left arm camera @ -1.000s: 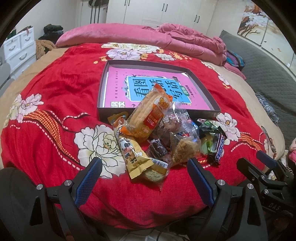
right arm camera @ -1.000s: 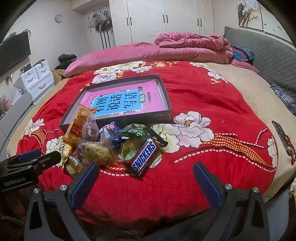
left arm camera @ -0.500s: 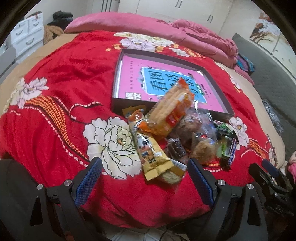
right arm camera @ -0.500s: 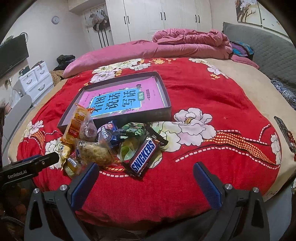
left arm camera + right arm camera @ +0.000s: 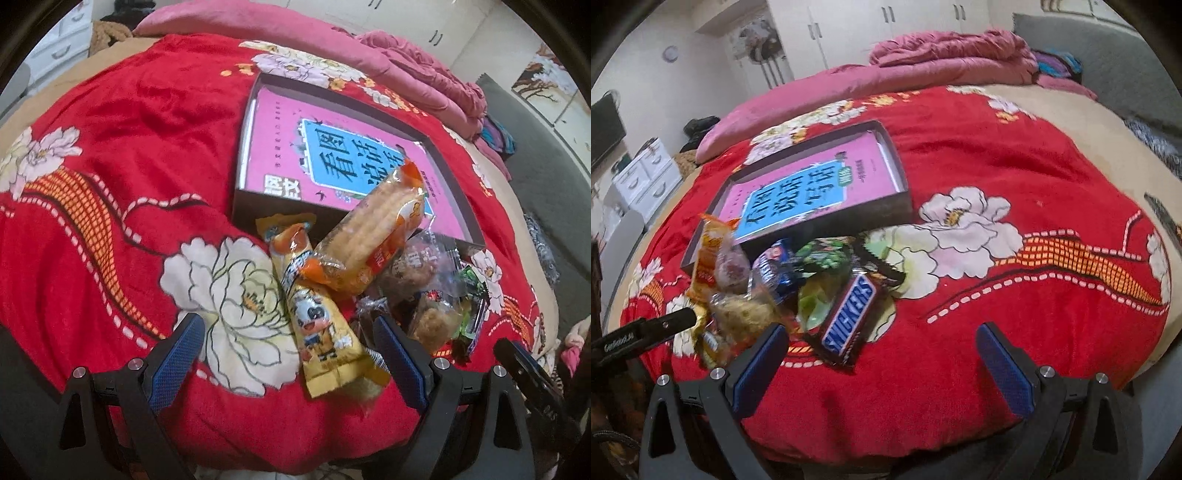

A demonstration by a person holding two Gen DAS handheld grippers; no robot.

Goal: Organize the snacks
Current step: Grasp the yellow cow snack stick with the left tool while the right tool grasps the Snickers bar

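Note:
A heap of wrapped snacks lies on the red flowered blanket (image 5: 110, 155) in front of a dark shallow box (image 5: 258, 206) that holds a pink book (image 5: 332, 158). A long yellow packet (image 5: 317, 325) points at my left gripper (image 5: 291, 343), which is open with the packet's near end between its fingers. An orange cracker pack (image 5: 373, 232) leans on the box's front wall. In the right wrist view a Snickers bar (image 5: 849, 317) lies by the left finger of my right gripper (image 5: 882, 350), which is open and holds nothing. The box (image 5: 849, 210) sits beyond.
A rumpled pink duvet (image 5: 942, 51) fills the far side of the bed. White drawers (image 5: 646, 177) stand at the left, wardrobes behind. The blanket's right half (image 5: 1034, 184) carries only flower print. The bed edge runs just under both grippers.
Both grippers have moved forward and down toward the snack heap. The left now has the yellow packet's end between its open fingers; the right has tilted and closed in on the Snickers bar.

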